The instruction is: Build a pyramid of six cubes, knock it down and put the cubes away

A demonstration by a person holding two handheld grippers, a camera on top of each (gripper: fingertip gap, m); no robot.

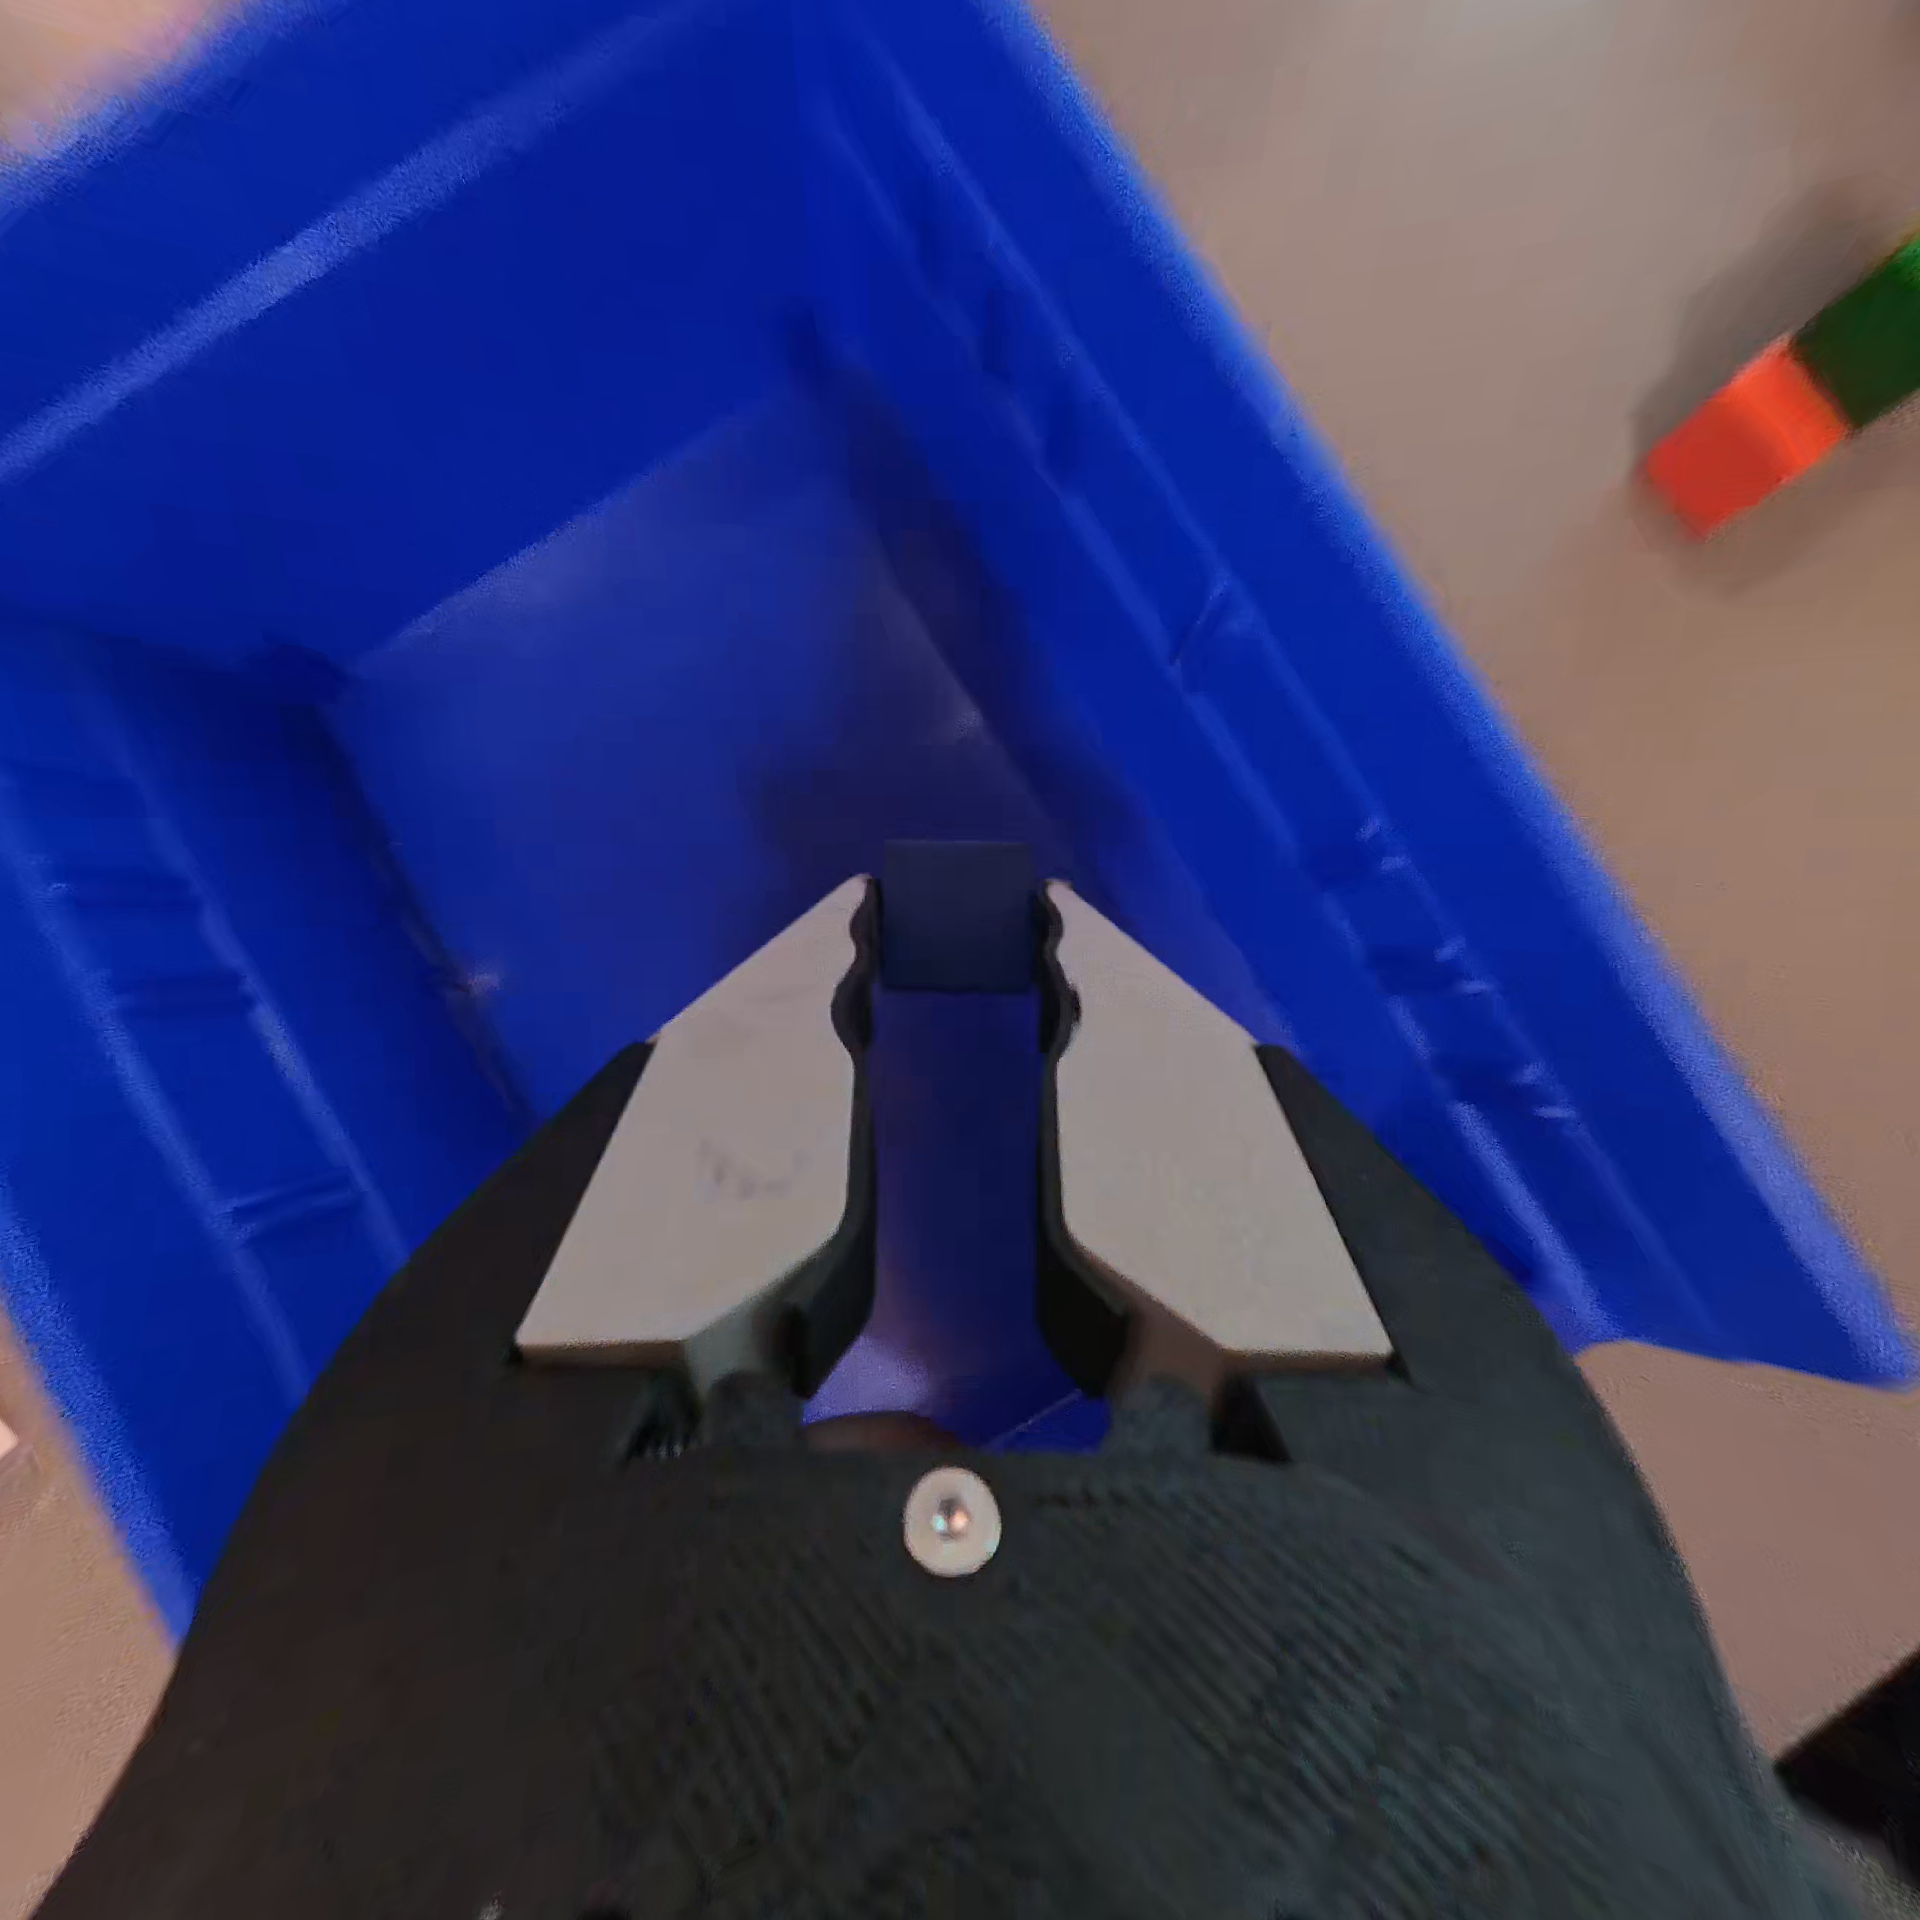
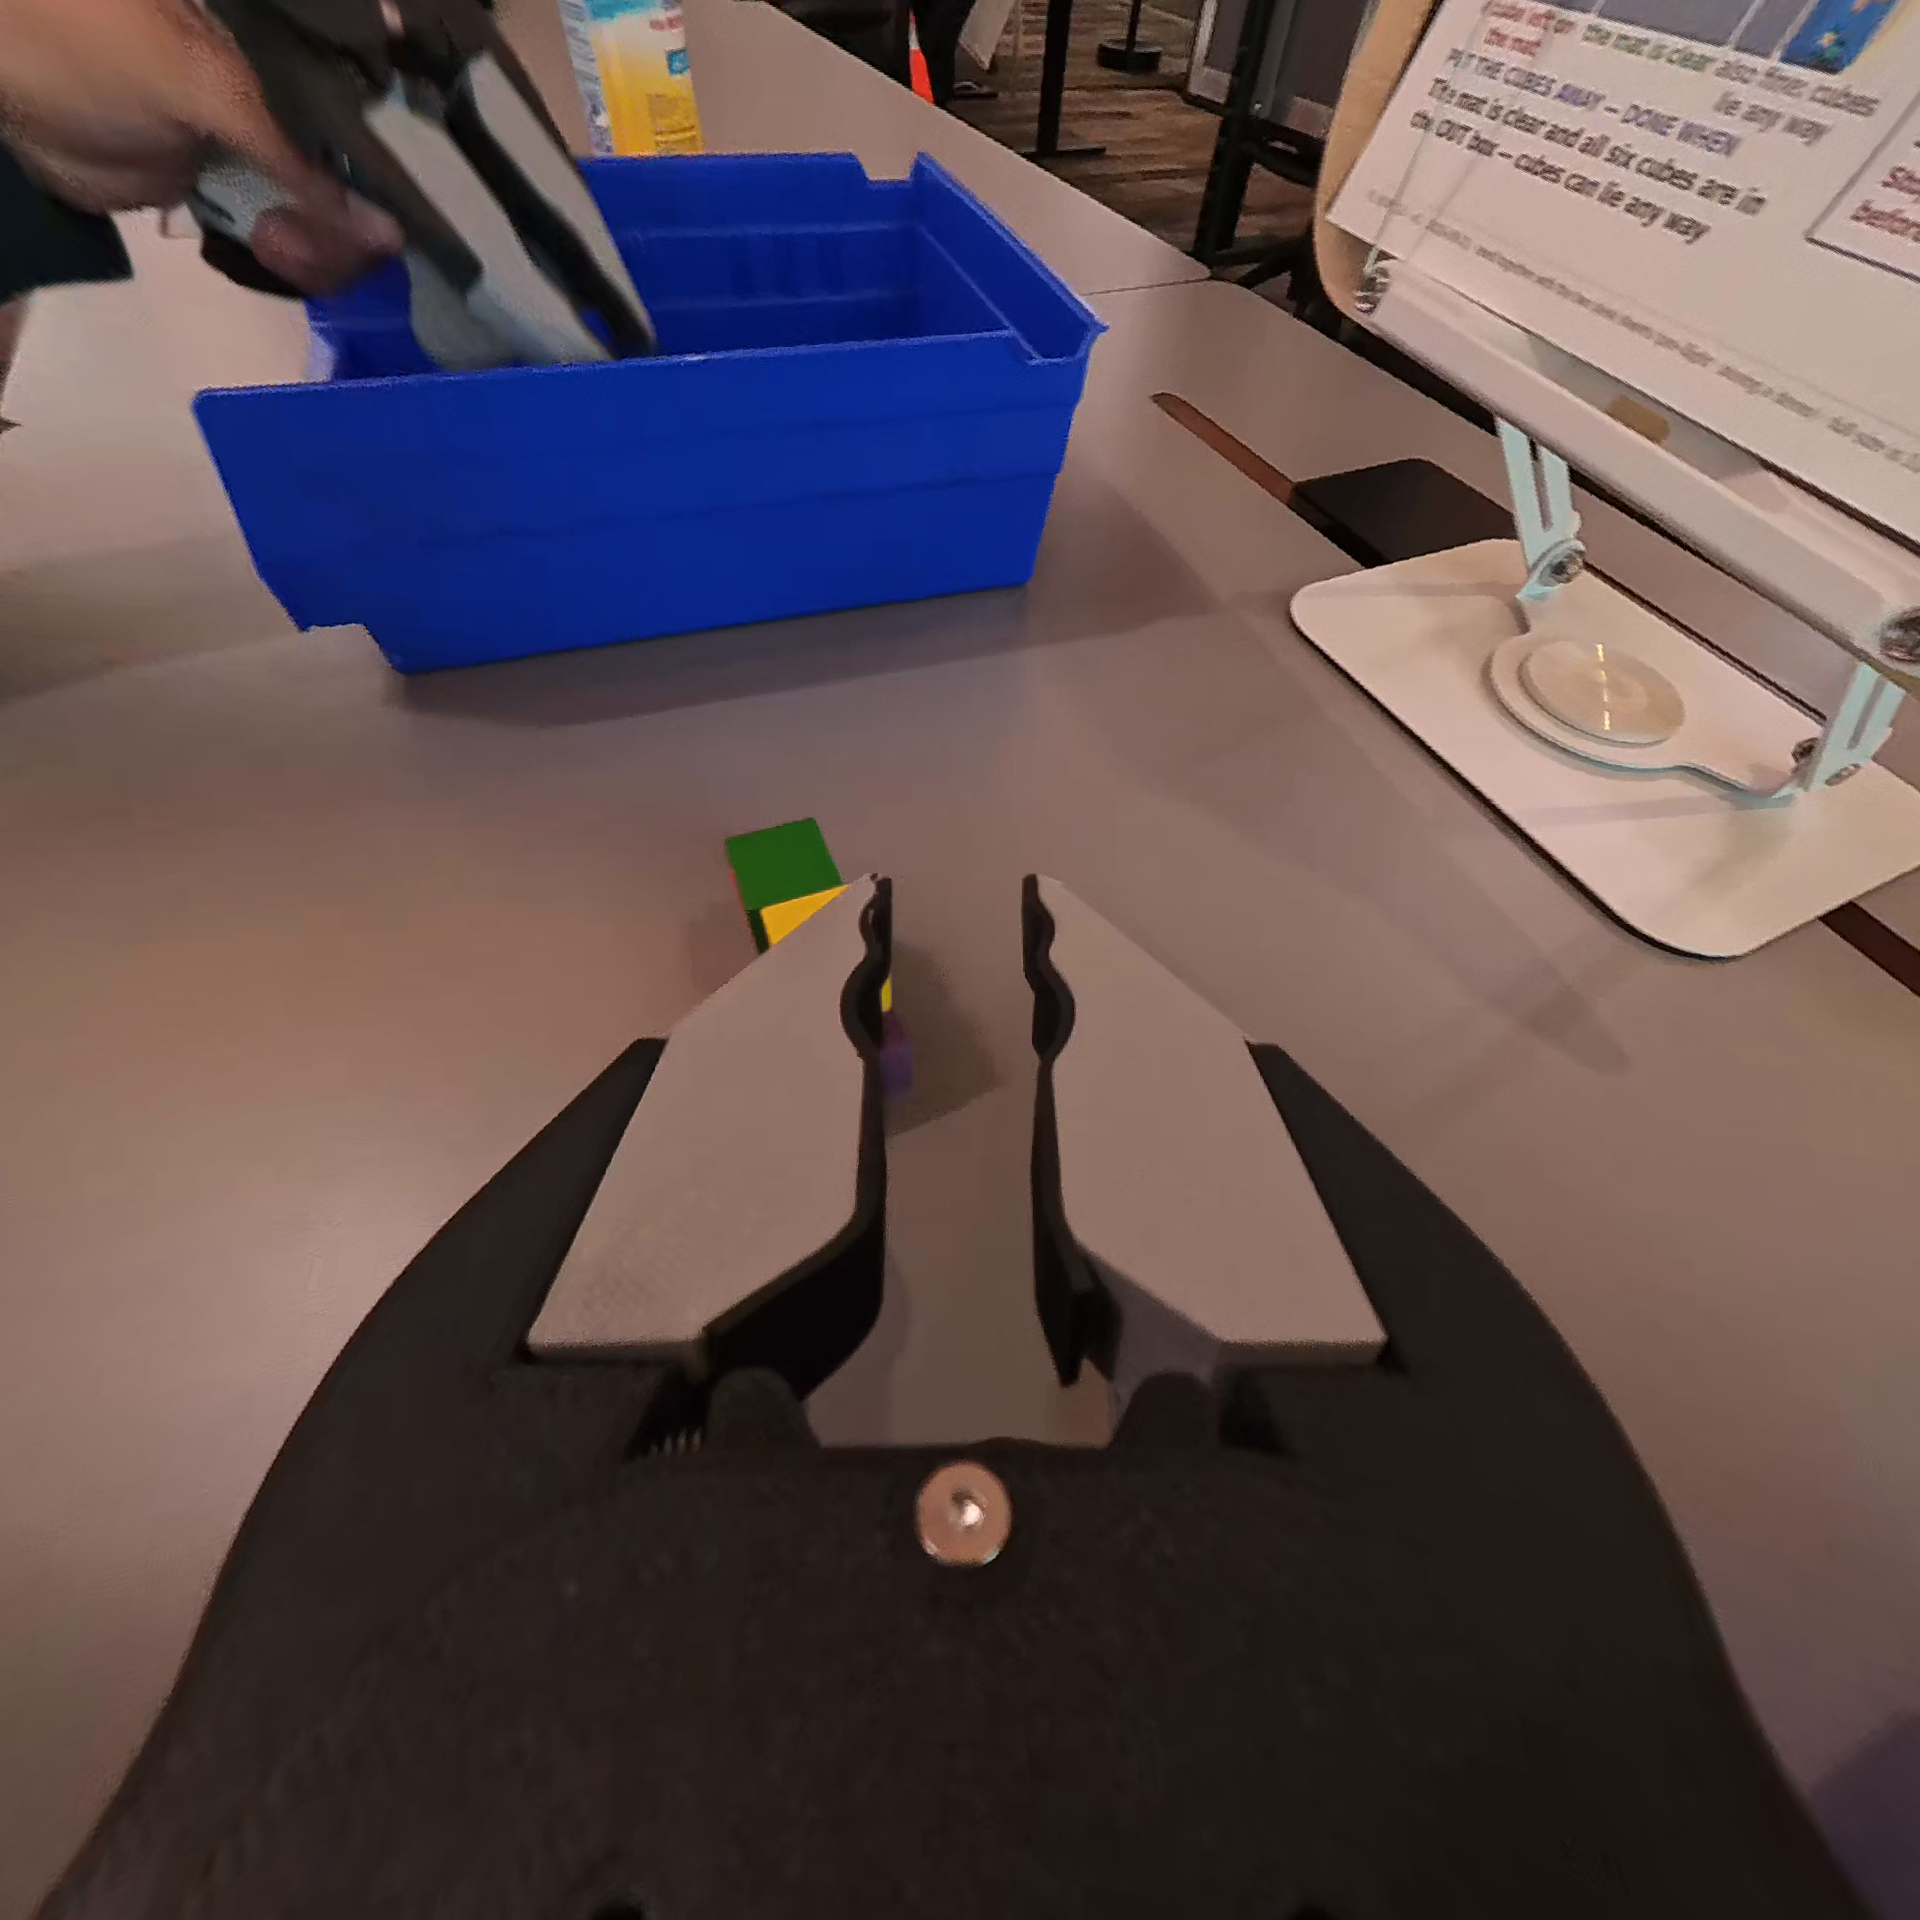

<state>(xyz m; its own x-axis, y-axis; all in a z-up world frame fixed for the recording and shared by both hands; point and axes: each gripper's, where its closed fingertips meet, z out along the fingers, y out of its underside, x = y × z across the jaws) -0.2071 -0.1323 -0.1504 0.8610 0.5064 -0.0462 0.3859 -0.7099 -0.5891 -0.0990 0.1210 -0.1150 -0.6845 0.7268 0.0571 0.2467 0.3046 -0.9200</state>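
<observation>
Grey table point(image 2: 312, 935), bearing a blue bin point(image 2: 644, 520) at the far side, a row of touching cubes nearer: green point(image 2: 779, 862), yellow point(image 2: 795, 914), orange point(image 1: 1735, 442). White stand point(image 2: 1610, 758) at right, black pad point(image 2: 1392, 509) behind it.

Even, soft indoor light from overhead, moderately bright, no harsh glare. Left wrist view heavily motion-blurred: blue bin point(image 1: 623, 520) smeared along its rims, orange cube point(image 1: 1730, 442) and green cube point(image 1: 1865, 343) streaked near the tabletop's point(image 1: 1455, 260) right edge. Right wrist view sharper, with soft shadows under the bin and document stand point(image 2: 1621, 727); hand point(image 2: 156, 156) blurred at top left. Wide-angle bending toward the edges.
</observation>
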